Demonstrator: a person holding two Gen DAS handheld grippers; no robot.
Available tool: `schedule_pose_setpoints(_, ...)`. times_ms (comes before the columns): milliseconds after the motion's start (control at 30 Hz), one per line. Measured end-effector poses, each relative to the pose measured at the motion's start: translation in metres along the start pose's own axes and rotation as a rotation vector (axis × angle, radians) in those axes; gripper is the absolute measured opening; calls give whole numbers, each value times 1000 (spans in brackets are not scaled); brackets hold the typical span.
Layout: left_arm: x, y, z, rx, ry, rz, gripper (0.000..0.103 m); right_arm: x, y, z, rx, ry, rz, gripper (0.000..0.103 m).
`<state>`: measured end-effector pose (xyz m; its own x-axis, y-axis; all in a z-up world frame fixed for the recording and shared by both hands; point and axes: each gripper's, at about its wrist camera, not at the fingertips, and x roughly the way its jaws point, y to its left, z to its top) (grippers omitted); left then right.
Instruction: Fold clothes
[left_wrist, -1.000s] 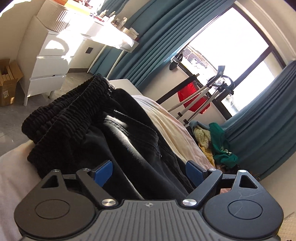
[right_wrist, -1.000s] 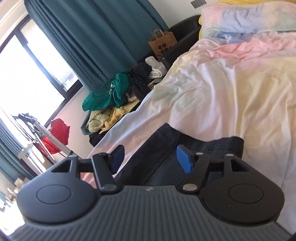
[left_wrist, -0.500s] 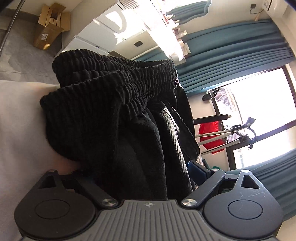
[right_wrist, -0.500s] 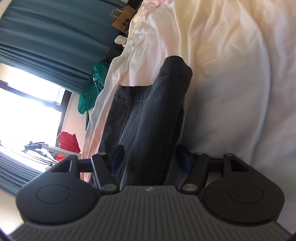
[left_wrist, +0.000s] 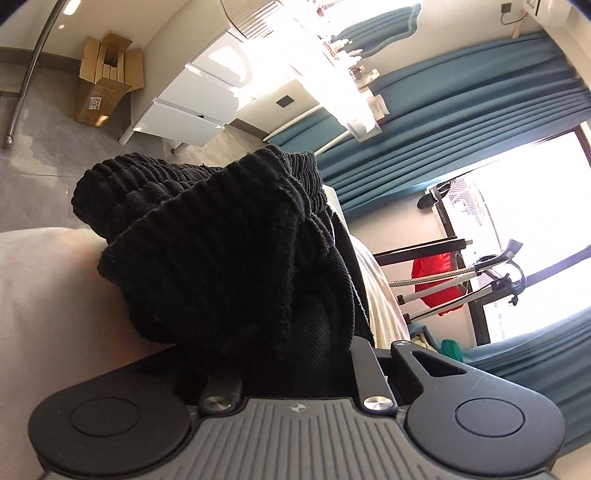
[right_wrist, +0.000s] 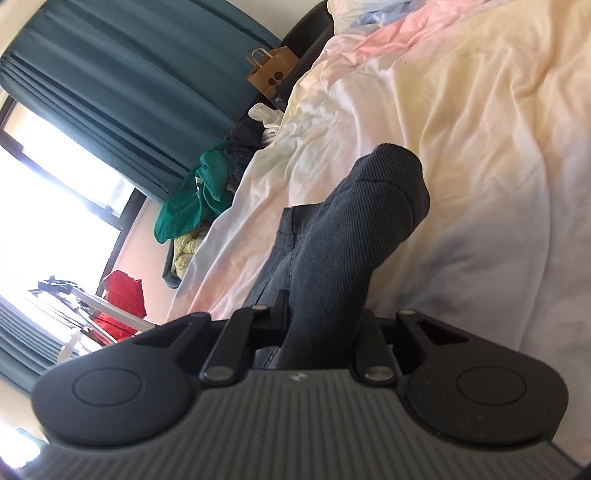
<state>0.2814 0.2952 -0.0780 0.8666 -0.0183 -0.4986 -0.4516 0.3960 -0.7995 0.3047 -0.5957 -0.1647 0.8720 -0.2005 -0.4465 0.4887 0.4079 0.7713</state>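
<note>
Right gripper (right_wrist: 321, 328) clamping black trousers (right_wrist: 354, 236), lengthwise away along bed (right_wrist: 498, 147)

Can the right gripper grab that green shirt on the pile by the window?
Probably not right now. The right gripper is already shut on the dark trousers, and the green shirt lies well off past the edge of the bed.
</note>
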Motion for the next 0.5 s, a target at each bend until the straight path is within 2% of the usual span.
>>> schedule_pose_setpoints(133,-51,16,12,-4,30,10,15,-46,-10,3,47,-1,8,17)
schedule_pose_setpoints(267,-101,50,22,-13,79,30,15,-91,-37,-5,100,12,-5,17)
schedule_pose_setpoints(367,-131,69,24,20,95,44,15,-111,-57,-12,102,37,-25,16)
schedule_pose_setpoints(500,-154,92,19,-8,116,53,16,-119,-84,-17,185,72,-39,15)
